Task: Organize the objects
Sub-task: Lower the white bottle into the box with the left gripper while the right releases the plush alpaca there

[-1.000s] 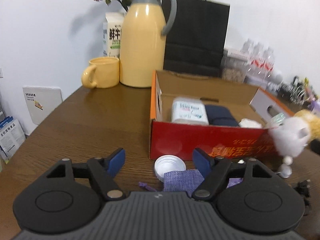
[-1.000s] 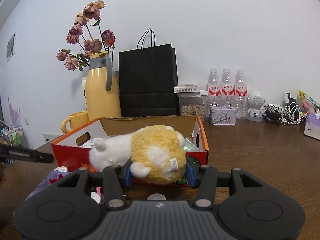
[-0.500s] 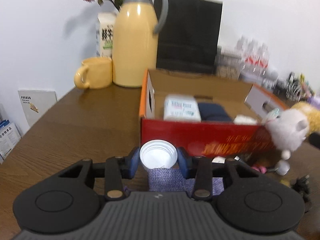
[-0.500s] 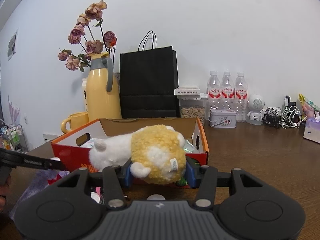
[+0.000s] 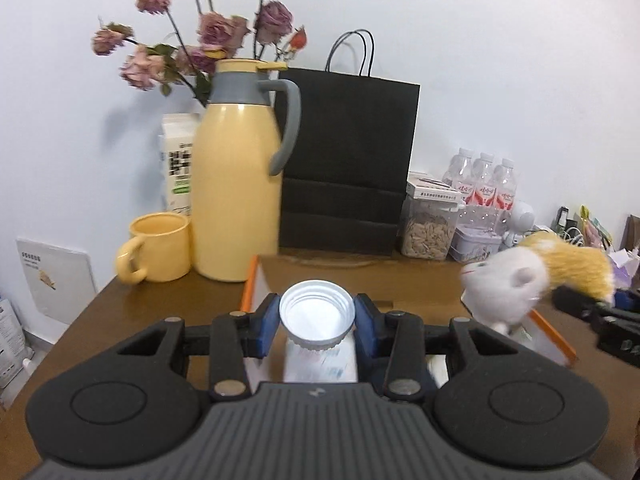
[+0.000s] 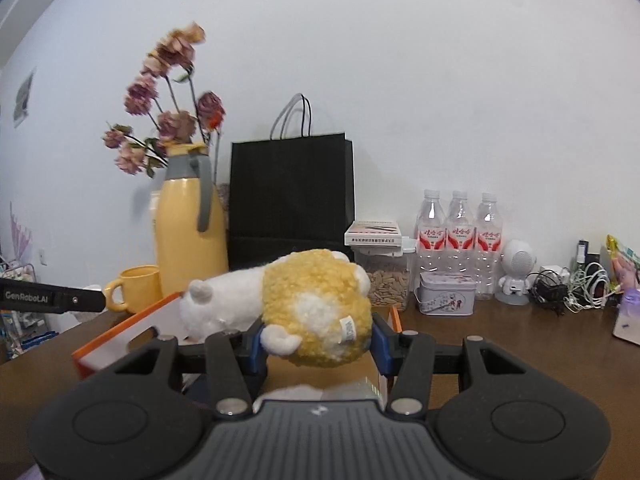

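Note:
My left gripper (image 5: 317, 322) is shut on a white screw lid (image 5: 317, 315), held up over the open orange cardboard box (image 5: 249, 295). A white packet (image 5: 320, 362) lies in the box right below the lid. My right gripper (image 6: 318, 344) is shut on a yellow-and-white plush toy (image 6: 312, 312), lifted above the same box (image 6: 120, 330). In the left wrist view the plush toy (image 5: 532, 276) hangs at the right over the box's far rim (image 5: 554, 332). In the right wrist view the left gripper's black finger (image 6: 52, 301) pokes in from the left edge.
A yellow thermos jug (image 5: 236, 184) with dried roses, a yellow mug (image 5: 158, 254), a milk carton (image 5: 178, 160) and a black paper bag (image 5: 348, 160) stand behind the box. At the back right stand a seed jar (image 6: 386, 284), a tin (image 6: 446, 294), water bottles (image 6: 460, 240), a white robot figure (image 6: 516, 272) and tangled cables (image 6: 568, 286).
The left gripper closed on the white lid on the table, then lifted it up over the box. The right gripper rose with the plush toy and moved over the box.

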`<state>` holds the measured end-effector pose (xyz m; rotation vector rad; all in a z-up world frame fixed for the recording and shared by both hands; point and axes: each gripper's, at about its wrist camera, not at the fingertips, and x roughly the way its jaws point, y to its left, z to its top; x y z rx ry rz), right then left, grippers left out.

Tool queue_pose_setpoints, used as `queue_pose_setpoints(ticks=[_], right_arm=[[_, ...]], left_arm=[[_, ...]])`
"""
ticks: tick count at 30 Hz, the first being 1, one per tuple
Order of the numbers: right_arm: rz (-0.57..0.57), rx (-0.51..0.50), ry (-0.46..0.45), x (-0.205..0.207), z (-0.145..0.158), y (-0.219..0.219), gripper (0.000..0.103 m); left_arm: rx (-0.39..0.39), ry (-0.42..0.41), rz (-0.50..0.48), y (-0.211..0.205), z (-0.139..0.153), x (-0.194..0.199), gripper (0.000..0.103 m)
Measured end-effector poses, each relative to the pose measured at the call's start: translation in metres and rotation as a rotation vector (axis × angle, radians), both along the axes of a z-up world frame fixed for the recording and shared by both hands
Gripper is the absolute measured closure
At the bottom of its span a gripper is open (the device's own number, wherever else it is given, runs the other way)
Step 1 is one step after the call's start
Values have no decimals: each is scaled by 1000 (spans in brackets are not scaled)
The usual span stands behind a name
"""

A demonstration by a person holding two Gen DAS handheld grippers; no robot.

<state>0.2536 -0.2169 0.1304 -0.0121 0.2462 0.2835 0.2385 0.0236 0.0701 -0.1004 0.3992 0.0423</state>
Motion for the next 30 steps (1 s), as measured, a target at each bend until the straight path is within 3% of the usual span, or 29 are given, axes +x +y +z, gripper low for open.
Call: queue_pose_setpoints(ticks=[9,14,18,19,20,21,23,25,30], right_arm=[[-62,-22,178,107,-20,20,54],[-39,-44,242,117,-40,23,54],[-34,-61,256,113,-46,27,52],[-35,-64,259,113,-47,27,49],[-38,-64,260,112,-47,27,48],[-41,-64,259,110,-47,27,45],[-42,-54,254,108,-45,24,11],[-42,-42,232,104,-41,23,0],[-40,-27,212,100,-35,22,0]], left_arm=[[10,94,26,-10,-27,103,62],[-6,147,11,-6,-44,116,62],[-2,133,12,-7,-42,112,60],[-1,130,13,-7,-42,112,56],[-2,128,10,-8,-42,110,41],[-1,124,9,-9,-41,109,19],[9,104,17,-12,-38,105,0],[24,77,29,-15,-35,101,0],[12,68,40,-15,-32,99,0]])
